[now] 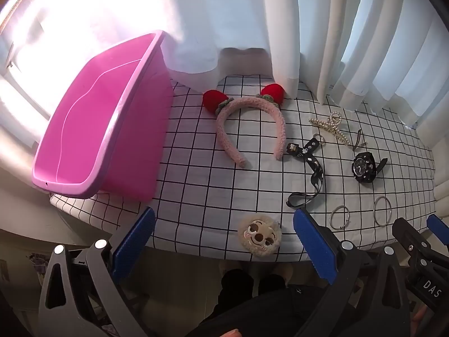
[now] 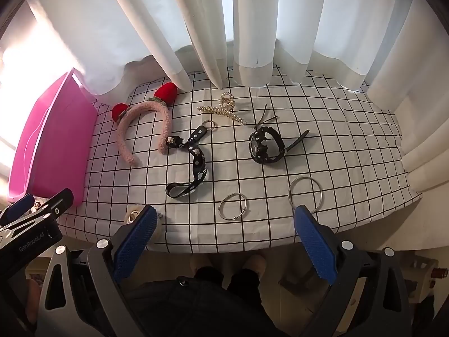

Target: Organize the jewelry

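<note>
Both of your tongs hang just short of the near edge of the desk [image 2: 252,236], pitched steeply down: the left tongs [image 1: 224,238] and the right tongs [image 2: 224,238] each stand spread as wide as they go, with nothing between the blue pads. Nothing appears to be sorted yet, so the step in hand looks like a first pick. Closest to you, at the near edge, lies the round plush face charm [image 1: 259,236], almost centred between the left pads; to its right sit the small metal ring [image 2: 233,206] and the larger metal ring [image 2: 306,195], the larger one just ahead of your right-hand pad. Those flat rings will likely slip, so come straight down and pinch across the wire, not the hoop's width. Farther in, the black printed strap [image 2: 193,163] curls from its loop to a keyring, with the black wristwatch [image 2: 263,147] apart on its right. Beyond, the fluffy pink headband with red strawberries [image 1: 249,129] lies left of centre, and the pearl hair claw [image 2: 221,111] sits near the white curtain [image 2: 252,28]. The pink plastic bin [image 1: 92,129] stands at the far left, open and seemingly empty; start with the charm and carry it left.
</note>
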`<state>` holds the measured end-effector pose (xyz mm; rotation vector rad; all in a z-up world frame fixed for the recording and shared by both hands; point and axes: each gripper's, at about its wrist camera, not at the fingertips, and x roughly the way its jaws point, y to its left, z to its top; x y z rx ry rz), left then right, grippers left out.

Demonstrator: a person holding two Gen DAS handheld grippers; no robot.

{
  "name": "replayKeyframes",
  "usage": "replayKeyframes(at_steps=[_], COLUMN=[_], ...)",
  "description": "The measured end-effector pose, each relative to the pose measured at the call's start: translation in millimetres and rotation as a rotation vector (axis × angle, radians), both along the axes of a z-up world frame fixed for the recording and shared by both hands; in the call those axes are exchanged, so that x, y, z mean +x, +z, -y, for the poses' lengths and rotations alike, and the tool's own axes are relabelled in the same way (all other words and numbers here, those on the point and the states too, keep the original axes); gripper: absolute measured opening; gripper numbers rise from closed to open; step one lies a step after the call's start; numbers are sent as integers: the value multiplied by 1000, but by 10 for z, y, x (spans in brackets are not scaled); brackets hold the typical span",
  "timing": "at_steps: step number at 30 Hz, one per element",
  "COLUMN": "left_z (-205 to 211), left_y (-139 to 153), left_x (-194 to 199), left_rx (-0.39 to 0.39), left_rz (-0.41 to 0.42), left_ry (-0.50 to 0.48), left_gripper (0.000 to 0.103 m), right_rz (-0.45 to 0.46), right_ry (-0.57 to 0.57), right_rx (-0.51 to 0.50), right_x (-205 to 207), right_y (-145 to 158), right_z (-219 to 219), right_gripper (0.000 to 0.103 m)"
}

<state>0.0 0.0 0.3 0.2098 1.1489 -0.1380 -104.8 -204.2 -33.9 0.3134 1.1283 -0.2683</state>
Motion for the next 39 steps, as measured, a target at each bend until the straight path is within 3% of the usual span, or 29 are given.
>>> replayKeyframes(at_steps=[39], left_z=[-100], left_y=[61], left_x=[-9], left_rx=[1], left_rz=[3], left_ry=[0], left_gripper=[97], right_rz=[4], right_ry=[6], right_rx=[3], right_x=[7], right_y=[3], right_z=[-14], right_gripper=[94])
